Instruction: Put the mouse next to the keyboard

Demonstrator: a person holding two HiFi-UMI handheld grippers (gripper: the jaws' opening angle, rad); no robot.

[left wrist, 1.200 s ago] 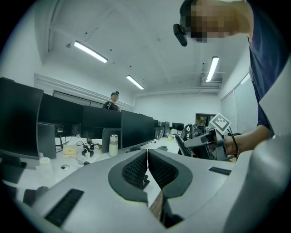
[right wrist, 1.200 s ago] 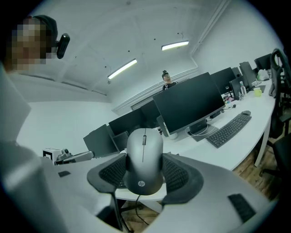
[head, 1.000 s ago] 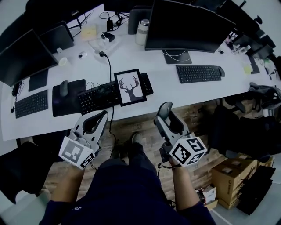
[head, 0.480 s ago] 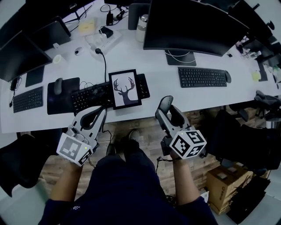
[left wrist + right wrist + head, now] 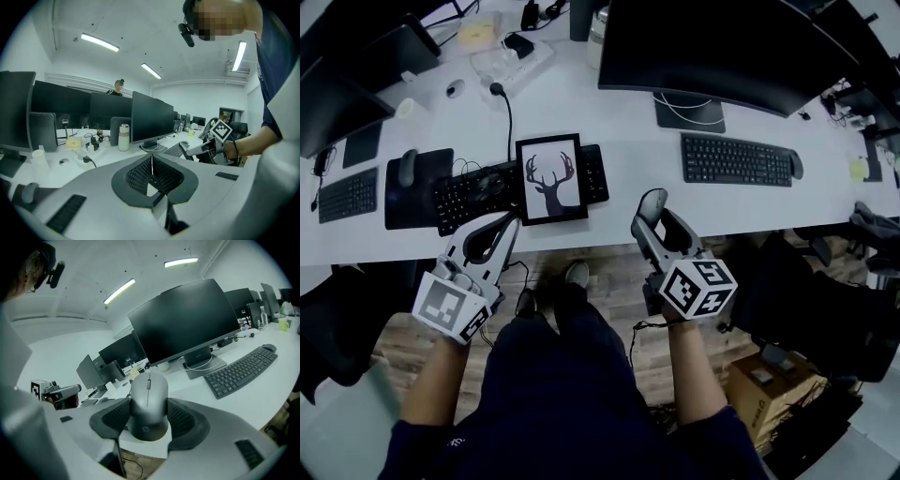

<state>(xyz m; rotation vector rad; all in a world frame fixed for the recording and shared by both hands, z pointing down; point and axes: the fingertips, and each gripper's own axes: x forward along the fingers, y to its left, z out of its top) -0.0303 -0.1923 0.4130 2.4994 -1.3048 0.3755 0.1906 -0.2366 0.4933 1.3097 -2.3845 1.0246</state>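
Note:
A grey mouse sits between the pads of my right gripper, which is shut on its sides. In the head view that mouse hangs at the front edge of the white desk, left of a black keyboard. The same keyboard lies ahead and to the right in the right gripper view. My left gripper hovers at the desk edge in front of another black keyboard. Its pads meet with nothing between them.
A framed deer picture leans on the middle keyboard. Another mouse lies at the right keyboard's far end, and a third rests on a dark pad at left. A large monitor stands behind. Chairs and boxes crowd the floor at right.
The view has moved in towards the desk. Both grippers now sit closer to its front edge, the right one still carrying the mouse.

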